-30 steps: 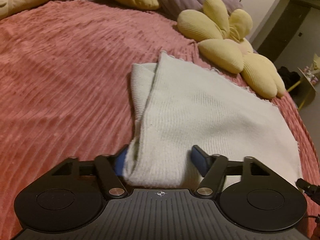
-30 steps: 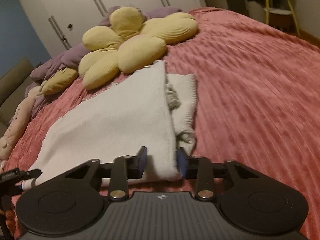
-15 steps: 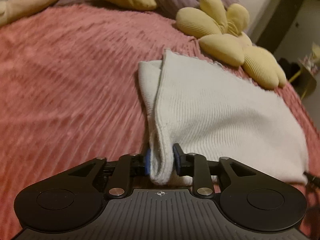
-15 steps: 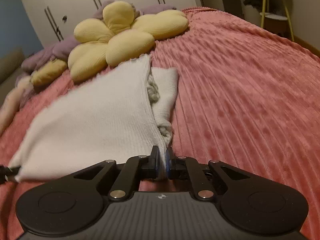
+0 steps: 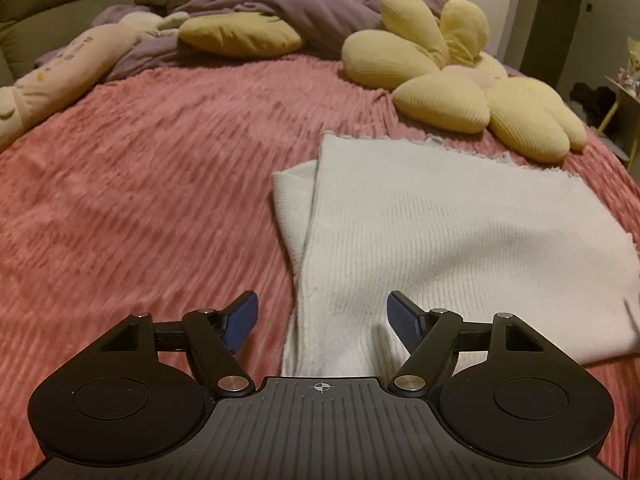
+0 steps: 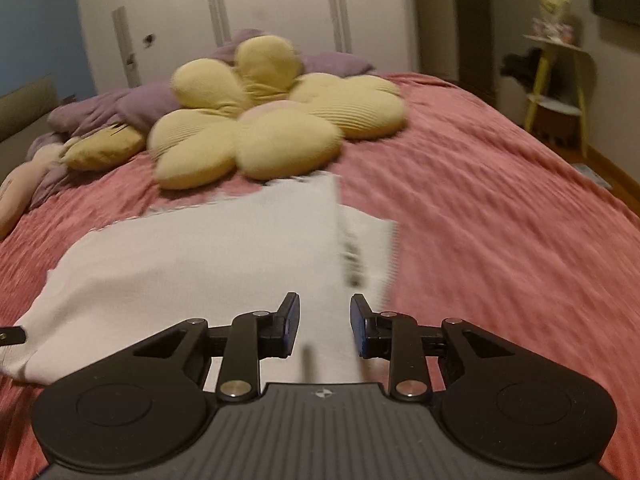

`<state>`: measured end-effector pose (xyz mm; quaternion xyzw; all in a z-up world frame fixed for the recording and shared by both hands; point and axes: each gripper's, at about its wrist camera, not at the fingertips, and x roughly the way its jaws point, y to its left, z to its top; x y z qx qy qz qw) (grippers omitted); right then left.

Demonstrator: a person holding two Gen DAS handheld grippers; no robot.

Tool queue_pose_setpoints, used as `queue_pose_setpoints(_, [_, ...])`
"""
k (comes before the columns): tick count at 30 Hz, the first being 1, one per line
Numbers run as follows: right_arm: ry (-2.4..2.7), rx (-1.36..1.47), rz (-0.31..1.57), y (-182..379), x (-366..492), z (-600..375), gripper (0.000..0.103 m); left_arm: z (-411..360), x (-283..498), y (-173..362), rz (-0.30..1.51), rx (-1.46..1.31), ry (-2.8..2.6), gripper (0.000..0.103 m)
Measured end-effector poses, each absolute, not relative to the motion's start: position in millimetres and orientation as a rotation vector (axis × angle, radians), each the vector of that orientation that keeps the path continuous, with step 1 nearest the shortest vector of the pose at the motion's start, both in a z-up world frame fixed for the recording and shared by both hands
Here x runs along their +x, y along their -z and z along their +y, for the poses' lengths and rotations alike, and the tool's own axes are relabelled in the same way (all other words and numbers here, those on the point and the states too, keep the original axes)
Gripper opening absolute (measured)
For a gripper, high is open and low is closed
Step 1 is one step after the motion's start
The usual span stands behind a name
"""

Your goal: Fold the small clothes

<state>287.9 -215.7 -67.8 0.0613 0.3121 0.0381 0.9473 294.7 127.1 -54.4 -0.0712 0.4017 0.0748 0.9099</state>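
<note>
Crowding sweater (image 5: pixel 460 240): flower cushion (image 5: pixel 460 92) (yellow).

Home bedroom. Bed under a pink ribbed plush bedspread (image 5: pixel 160 184), yellow flower-shaped plush cushion (image 6: pixel 272 128), crumpled purple duvet (image 5: pixel 280 4) at the head, cream long bolster pillow (image 5: pixel 60 68) on one side. White wardrobe doors with long handles (image 6: pixel 224 12) behind; small yellow-legged side stand (image 6: pixel 560 80) beside bed.

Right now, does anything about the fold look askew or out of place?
Slightly. The white knit garment lies folded flat on the pink bedspread, but an under layer sticks out past its left edge, so the edges do not line up. Nothing spilled or damaged.
</note>
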Motion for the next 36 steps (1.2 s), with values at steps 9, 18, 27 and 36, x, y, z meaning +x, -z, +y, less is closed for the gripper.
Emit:
queue_pose_setpoints(9, [-0.223, 0.045, 0.633, 77, 325, -129, 0.026, 141, 301, 70, 0.865, -0.201, -0.155, 0.083])
queue_pose_setpoints(18, [-0.267, -0.117, 0.606, 107, 350, -86, 0.027, 163, 301, 80, 0.849, -0.349, -0.081, 0.088])
queue_pose_setpoints(27, [-0.293, -0.046, 0.626, 84, 319, -107, 0.028, 196, 313, 91, 0.846, -0.658, 0.002, 0.077])
queue_pose_setpoints(36, [-0.245, 0.032, 0.638, 101, 249, -143, 0.032, 204, 341, 101, 0.884, -0.745, 0.057, 0.046])
